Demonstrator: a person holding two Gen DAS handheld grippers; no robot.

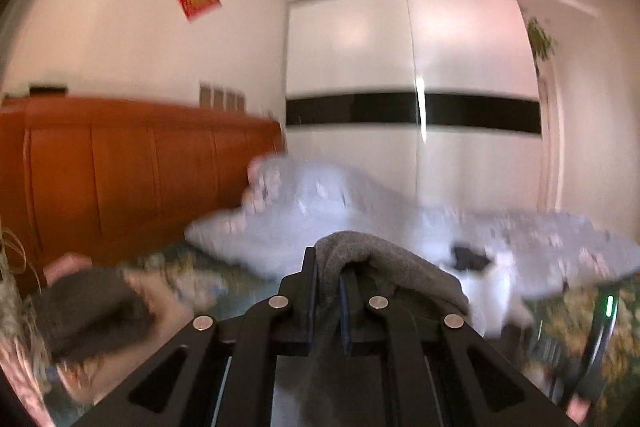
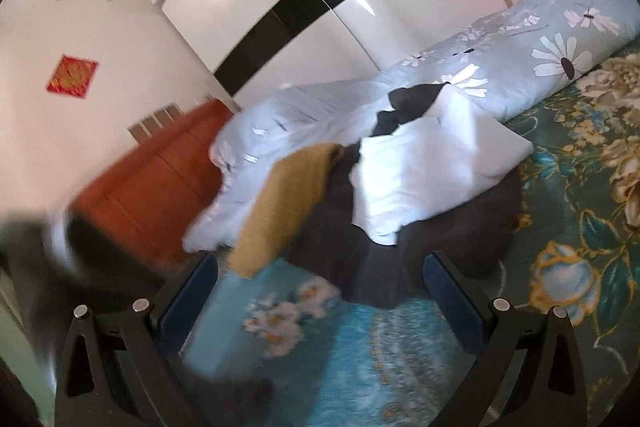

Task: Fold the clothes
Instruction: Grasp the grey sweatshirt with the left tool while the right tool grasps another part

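Left claw [image 1: 329, 291] clamped on grey garment [image 1: 380, 267], right claw [image 2: 320, 287] spread wide

Both tools are built alike, in matte black. The left gripper [image 1: 330, 281] has flat black link arms with long cut-out slots, joined by four round silver pins [image 1: 279, 302] set in a shallow arc across the frame. Its two fingers [image 1: 310, 291] are narrow black bars faced with thin dark blue pads. The right gripper [image 2: 316, 291] shows the same black slotted arms and four silver pins [image 2: 141, 305], two on each side. Its fingers [image 2: 452, 297] are broader here (seen more face-on), with dark blue pads on the inner sides and black backing behind them.
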